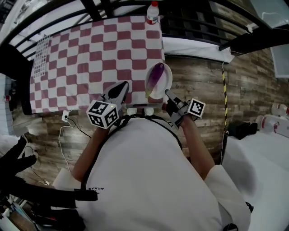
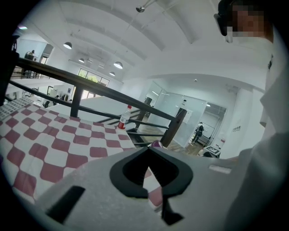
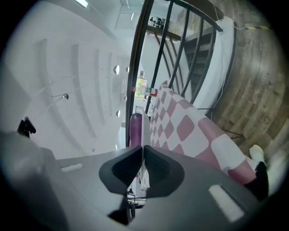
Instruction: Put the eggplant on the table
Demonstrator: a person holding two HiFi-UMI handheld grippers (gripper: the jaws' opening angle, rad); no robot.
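A purple eggplant lies on a white plate at the right edge of the red-and-white checkered table. My right gripper is shut on the plate's near rim. In the right gripper view the thin white rim runs out edge-on from between the closed jaws of the right gripper, with the eggplant just behind it. My left gripper is shut and empty over the table's near edge, left of the plate. In its own view the left gripper shows the cloth beyond the tips.
A plastic bottle with a red label stands at the table's far right corner, also seen as the bottle by a black railing. Wooden floor lies right of the table. A cable and socket lie on the floor near the left.
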